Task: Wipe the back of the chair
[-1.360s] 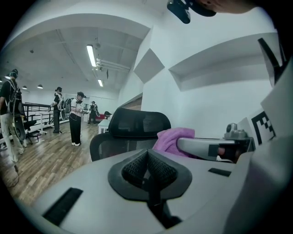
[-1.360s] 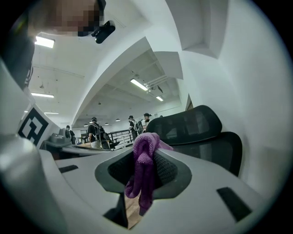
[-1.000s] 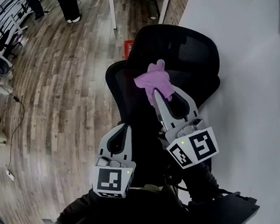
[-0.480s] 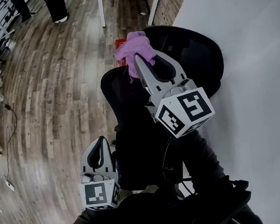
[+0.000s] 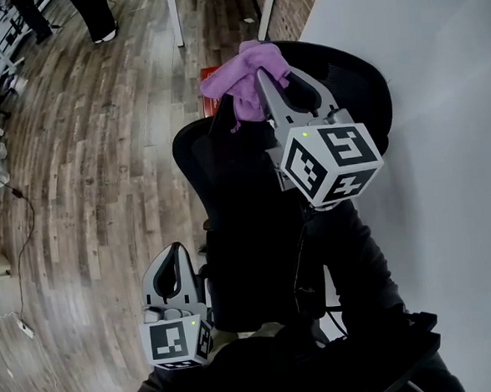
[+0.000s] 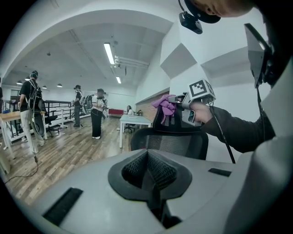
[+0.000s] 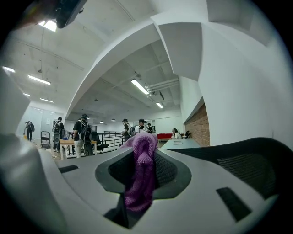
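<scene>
The wood-plank floor [image 5: 75, 161] and the plain white wall [image 5: 442, 135] look as they did half a second ago. So does your black chair [image 5: 229, 200], which stands just beside that wall. Its back is fine mesh stretched in a rounded, hard-rimmed frame, with a smaller mesh section above it.

Your right gripper [image 5: 275, 76] has changed most. A second ago it was low, over the middle of the back. Now it is up at the top rim, a little further right than half a second ago, and its marker cube [image 5: 331, 164] is turned more squarely towards you. Its smooth grey fingers are clenched on the cloth.

Your left gripper [image 5: 176, 253] was up beside the right one a second ago. It now hangs low beside the chair, close to your body, about where it was half a second ago. Its fingers are pressed together with nothing between their ribbed black pads.

The purple cloth [image 5: 241, 74] is a soft, knit-textured rag, bunched into a lump. It bulges beyond the right fingertips and a tail of it hangs down between them [image 7: 139, 183]. From the left gripper view it sits at the top edge of the chair's upper section [image 6: 165, 104].
</scene>
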Motion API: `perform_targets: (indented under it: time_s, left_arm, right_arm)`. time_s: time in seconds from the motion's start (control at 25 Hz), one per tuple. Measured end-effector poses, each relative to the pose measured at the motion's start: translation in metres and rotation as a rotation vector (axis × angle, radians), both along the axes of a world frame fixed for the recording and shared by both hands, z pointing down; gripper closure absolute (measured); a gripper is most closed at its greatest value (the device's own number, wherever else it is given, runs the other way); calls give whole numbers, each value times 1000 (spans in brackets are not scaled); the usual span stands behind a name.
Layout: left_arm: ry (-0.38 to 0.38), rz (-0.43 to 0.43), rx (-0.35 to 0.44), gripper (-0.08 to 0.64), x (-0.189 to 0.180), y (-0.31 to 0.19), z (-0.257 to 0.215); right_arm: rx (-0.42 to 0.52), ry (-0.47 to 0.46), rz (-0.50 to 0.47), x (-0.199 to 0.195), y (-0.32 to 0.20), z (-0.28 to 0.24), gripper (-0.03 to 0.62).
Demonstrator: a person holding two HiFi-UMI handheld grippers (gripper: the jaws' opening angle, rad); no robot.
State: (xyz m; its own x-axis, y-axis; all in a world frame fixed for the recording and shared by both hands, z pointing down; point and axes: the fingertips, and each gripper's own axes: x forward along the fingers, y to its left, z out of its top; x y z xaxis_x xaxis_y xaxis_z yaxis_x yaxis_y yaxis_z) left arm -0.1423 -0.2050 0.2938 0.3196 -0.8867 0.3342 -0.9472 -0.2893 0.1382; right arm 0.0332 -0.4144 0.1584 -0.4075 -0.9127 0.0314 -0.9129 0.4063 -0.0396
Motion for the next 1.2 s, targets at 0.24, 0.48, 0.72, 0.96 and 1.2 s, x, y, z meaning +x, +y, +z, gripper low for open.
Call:
perform_targets:
  time_s: [0.24, 0.48, 0.72, 0.96, 1.2]
  left_arm:
    - [-7, 21, 2, 551, 14, 0, -1]
    - [-8, 44, 9, 551, 26, 2, -5]
    - [-7, 81, 14, 551, 40, 6, -5]
    - [3, 123, 27, 551, 64, 6, -6]
    - [17, 174, 40, 551, 89, 15, -14]
  right_arm:
    - [-22, 16, 69, 30, -8, 5, 497]
    - [-34, 41, 161, 66, -9, 4, 497]
    - [-41, 59, 242, 100, -1, 5, 497]
    - [-42, 61, 337, 148, 10, 5, 497]
    - [-41, 56, 420, 193, 36, -1, 497]
